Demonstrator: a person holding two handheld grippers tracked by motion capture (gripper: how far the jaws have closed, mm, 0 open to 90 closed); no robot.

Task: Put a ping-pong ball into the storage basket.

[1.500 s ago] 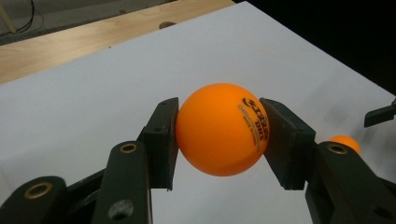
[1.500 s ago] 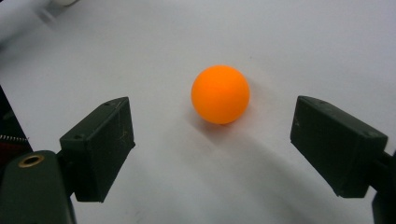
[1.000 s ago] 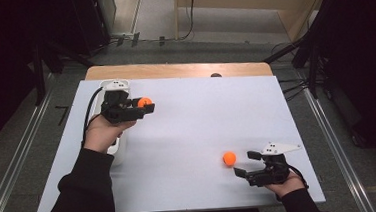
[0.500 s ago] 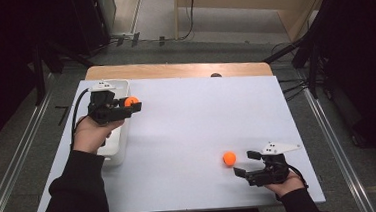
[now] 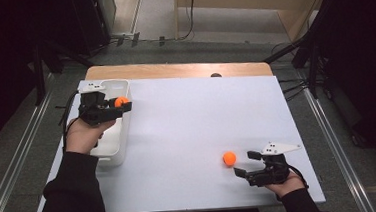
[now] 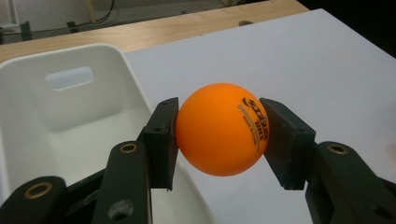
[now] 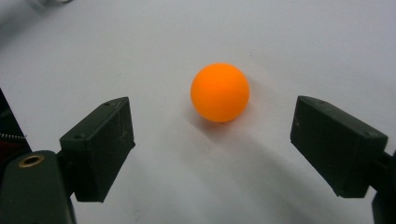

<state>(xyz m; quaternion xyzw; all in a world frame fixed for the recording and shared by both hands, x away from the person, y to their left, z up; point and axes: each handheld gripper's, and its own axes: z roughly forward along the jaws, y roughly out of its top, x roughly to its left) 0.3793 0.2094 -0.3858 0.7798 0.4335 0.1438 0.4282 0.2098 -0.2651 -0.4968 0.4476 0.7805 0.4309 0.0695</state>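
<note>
In the high view, the left hand-held gripper (image 5: 122,104) is seen at the upper left of the frame, held above the near-right rim of a white bin (image 5: 109,147) that stands on the white surface (image 5: 193,130). An orange ball (image 5: 121,101) is clamped between its two jaws. In the left gripper view the held ball (image 6: 221,129) sits at the centre of the frame, pressed on both sides by the black pads (image 6: 161,140) (dark printed lettering is visible on its right face), with the bin's rim and inner wall (image 6: 70,109) at the left and lower left and the bare surface (image 6: 327,70) at the upper right.

At the lower right of the high view the right hand-held gripper (image 5: 244,164) is held low over the surface, its jaws spread wide and closed on nothing. A second orange ball (image 5: 229,158) lies on the surface just to the left of it, apart from both jaws. In the right gripper view this second ball (image 7: 219,92) rests slightly above the middle of the frame, beyond the tips of the open jaws and between their lines, touching neither pad (image 7: 100,144). The two balls are well apart, at opposite sides of the surface.
</note>
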